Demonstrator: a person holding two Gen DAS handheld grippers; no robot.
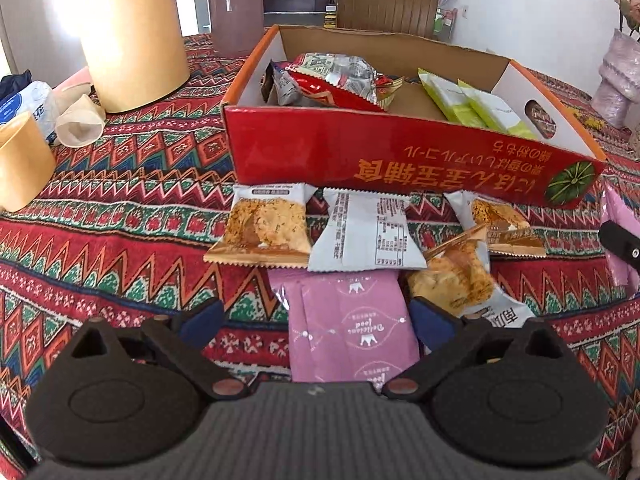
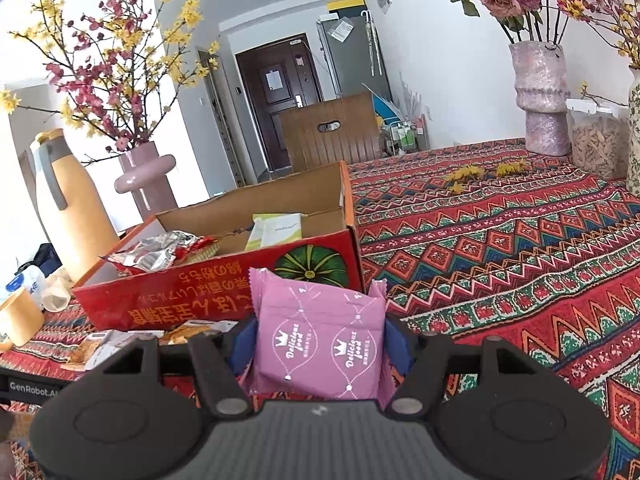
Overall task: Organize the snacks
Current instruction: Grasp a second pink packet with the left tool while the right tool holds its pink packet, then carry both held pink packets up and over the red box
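Observation:
A red cardboard box (image 1: 400, 156) stands on the patterned tablecloth and holds red-silver snack bags (image 1: 340, 80) and green packets (image 1: 472, 106). In front of it lie several cake packets (image 1: 268, 226) and a pink packet (image 1: 352, 328). My left gripper (image 1: 316, 320) is open, low over that pink packet, its blue pads on either side. My right gripper (image 2: 318, 344) is shut on another pink packet (image 2: 320, 344), held above the table in front of the box (image 2: 224, 292). The right gripper also shows at the right edge of the left wrist view (image 1: 618, 242).
A yellow jug (image 1: 132, 32), a yellow cup (image 1: 22, 164), paper cups (image 1: 80, 124) and a pink vase (image 1: 236, 4) stand left of the box. Vases (image 2: 544, 100) and a clear jar (image 2: 596, 144) stand far right. A wooden chair (image 2: 332, 132) is behind the table.

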